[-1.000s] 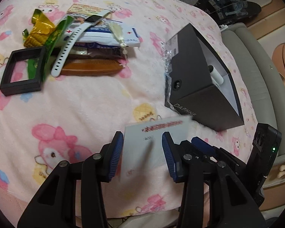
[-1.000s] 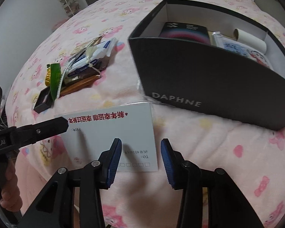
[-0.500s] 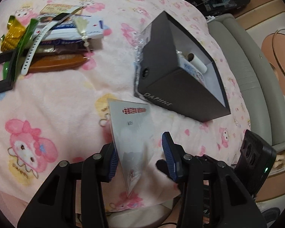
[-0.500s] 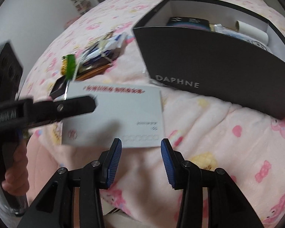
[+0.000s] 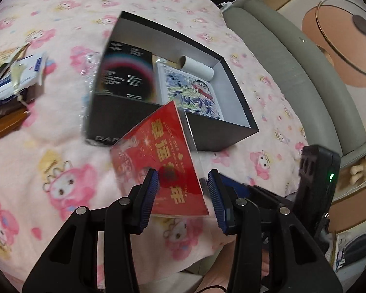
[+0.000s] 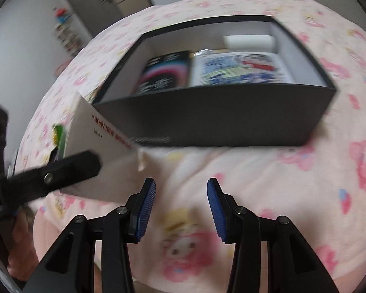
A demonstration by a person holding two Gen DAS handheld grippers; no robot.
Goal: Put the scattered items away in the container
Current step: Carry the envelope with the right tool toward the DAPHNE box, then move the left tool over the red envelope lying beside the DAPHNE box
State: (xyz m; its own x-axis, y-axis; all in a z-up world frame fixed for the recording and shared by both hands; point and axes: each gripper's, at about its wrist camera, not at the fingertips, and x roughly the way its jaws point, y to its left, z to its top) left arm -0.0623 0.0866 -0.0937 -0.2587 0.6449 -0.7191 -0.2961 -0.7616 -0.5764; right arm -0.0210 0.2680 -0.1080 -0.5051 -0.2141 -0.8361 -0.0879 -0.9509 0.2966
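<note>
Left tongs [image 5: 180,188] apparently pinch the card [image 5: 158,161] at frame centre, tilted toward the box [image 5: 231,131], likely for dropping in; right tongs [image 6: 181,195] gape, holding nothing.

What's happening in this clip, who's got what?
A person is tidying items on a pink blanket into a black box. The left gripper has a red-faced card between its fingers, raised off the blanket and tilted in front of the box's front wall; how firmly it grips is unclear. The right gripper is open and empty in front of the box. A pile of other items lies outside the box.
</note>
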